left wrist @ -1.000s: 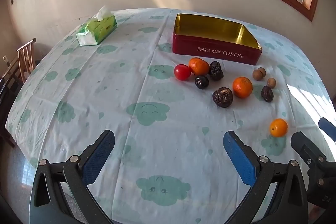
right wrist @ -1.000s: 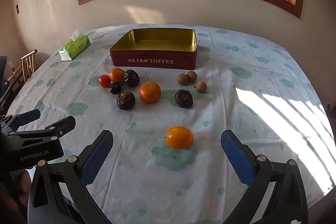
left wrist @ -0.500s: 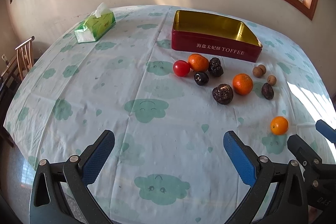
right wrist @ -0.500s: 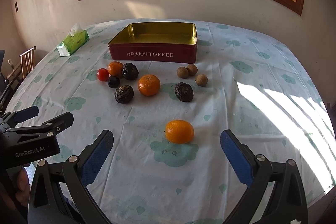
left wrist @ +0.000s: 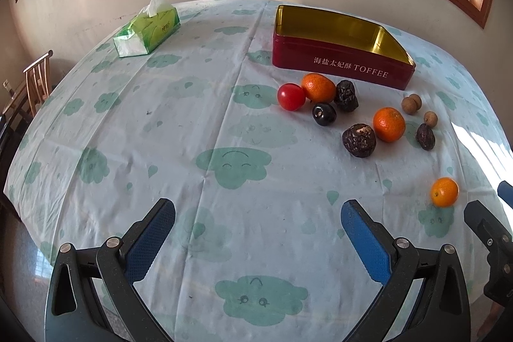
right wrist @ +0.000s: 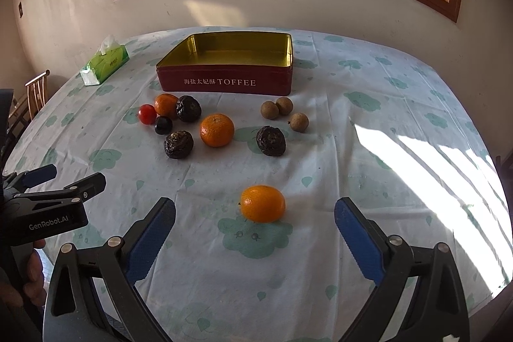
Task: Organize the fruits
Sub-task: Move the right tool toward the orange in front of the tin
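An open, empty red toffee tin stands at the table's back. Before it lie a red tomato, a small dark fruit, three mandarins, three wrinkled dark fruits and three small brown longans. The nearest mandarin lies apart, just ahead of my right gripper, which is open and empty. My left gripper is open and empty over bare cloth; it also shows in the right wrist view.
A green tissue box sits at the back left. A wooden chair stands beyond the table's left edge. The cloud-print tablecloth covers the table; sunlight falls on its right side.
Both grippers have moved slightly forward toward the fruit; the fruits appear a little higher and closer. Jaws stay open; nothing on the table moved.
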Demonstrator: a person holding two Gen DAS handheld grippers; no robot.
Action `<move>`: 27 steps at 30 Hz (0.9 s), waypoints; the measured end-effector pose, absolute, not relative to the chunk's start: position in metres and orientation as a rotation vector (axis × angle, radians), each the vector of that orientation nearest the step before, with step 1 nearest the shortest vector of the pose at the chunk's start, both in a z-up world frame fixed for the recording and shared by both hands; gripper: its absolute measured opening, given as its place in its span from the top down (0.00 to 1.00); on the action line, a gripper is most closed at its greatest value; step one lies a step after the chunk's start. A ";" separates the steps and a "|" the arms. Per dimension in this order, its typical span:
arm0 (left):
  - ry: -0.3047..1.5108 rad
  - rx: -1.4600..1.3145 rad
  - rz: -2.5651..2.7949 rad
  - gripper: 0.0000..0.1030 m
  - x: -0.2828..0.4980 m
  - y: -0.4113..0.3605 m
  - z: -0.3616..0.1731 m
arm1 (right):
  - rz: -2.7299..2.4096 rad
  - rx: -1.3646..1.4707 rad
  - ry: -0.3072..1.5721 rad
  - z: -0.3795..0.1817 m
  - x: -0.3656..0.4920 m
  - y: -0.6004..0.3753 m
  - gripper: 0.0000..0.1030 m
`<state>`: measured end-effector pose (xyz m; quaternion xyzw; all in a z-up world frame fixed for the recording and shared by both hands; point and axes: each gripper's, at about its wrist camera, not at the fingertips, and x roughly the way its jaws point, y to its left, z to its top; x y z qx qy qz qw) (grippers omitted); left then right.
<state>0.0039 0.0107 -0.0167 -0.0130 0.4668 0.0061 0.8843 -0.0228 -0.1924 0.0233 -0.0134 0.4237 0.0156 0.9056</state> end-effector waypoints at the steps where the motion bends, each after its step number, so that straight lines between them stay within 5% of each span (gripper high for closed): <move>1: 0.974 -0.026 0.012 0.00 0.004 0.011 -0.018 | 0.032 -0.026 0.879 0.022 -0.022 -0.193 0.05; 27: 1.013 0.000 -0.021 0.01 0.018 0.004 -0.035 | 0.035 -0.027 0.956 0.000 -0.007 -0.195 0.15</move>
